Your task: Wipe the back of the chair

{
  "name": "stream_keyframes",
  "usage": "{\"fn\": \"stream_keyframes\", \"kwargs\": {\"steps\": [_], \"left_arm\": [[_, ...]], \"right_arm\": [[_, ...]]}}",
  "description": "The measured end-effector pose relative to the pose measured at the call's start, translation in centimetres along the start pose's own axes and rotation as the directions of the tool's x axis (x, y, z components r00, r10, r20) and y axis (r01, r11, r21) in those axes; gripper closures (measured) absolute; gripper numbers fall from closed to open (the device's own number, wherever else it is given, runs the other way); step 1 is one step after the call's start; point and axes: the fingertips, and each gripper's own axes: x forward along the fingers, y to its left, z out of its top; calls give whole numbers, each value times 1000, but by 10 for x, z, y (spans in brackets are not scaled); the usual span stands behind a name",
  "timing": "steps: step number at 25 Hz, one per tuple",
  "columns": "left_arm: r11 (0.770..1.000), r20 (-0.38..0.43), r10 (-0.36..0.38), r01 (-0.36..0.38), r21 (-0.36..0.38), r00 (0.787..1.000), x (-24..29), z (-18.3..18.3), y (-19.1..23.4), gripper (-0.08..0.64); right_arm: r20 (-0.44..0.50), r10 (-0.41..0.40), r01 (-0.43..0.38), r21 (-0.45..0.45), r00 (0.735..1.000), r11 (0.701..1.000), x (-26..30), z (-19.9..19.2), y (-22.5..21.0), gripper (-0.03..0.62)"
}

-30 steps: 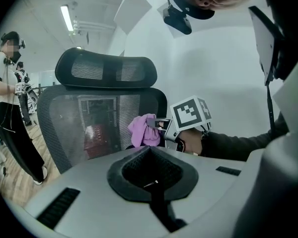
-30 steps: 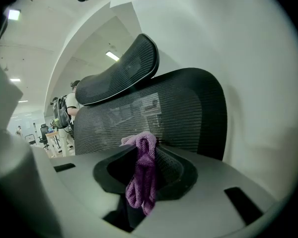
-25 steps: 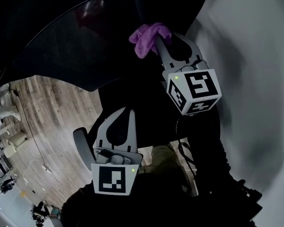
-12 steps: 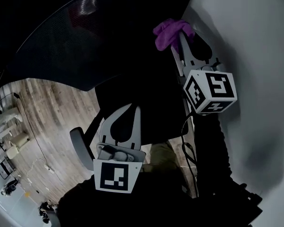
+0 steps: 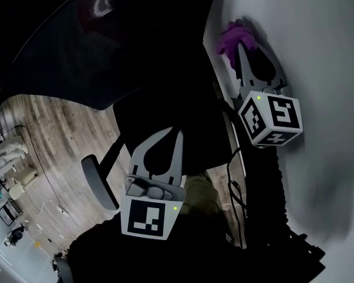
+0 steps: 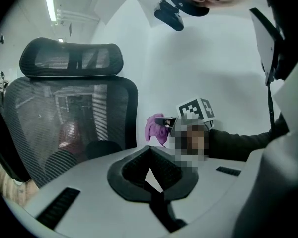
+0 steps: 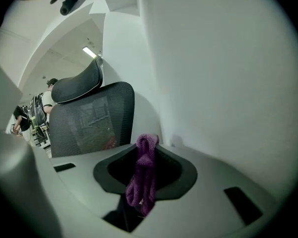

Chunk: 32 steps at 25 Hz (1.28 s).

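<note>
Now the right gripper (image 5: 240,43) clamps the cloth (image 5: 231,35) beside the chair back (image 5: 76,52), off it; left gripper (image 5: 172,133) closed, empty; wiping progress unclear.

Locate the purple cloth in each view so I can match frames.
Head view: purple cloth upper right, at the right tool's tips.
Left gripper view: centre, just right of the mesh chair back.
Right gripper view: lower centre, clamped between the jaws.
Shared landmark: the mesh chair back.

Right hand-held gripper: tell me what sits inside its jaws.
A purple cloth is pinched between them, bunched at the tips. Its lower end runs into the dark slot, hidden.
</note>
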Motion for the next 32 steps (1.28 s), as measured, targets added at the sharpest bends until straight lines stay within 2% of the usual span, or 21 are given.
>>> {"fn": "stream_keyframes", "kwargs": {"steps": [6, 15, 25, 32], "left_arm": [[1000, -10, -11, 11, -8, 1000, -7, -1, 0, 554], [997, -20, 47, -48, -54, 999, -5, -19, 9, 554], [982, -40, 141, -145, -117, 989, -55, -46, 77, 554], [974, -30, 170, -173, -144, 985, -85, -57, 105, 554]], "right_arm": [[-20, -8, 8, -2, 1000, 1000, -8, -4, 7, 503], [-41, 32, -33, -7, 999, 999, 9, -28, 15, 503], [-112, 176, -180, -25, 978, 983, 40, -61, 131, 503], [-132, 219, -225, -35, 967, 974, 43, -74, 182, 503]]}}
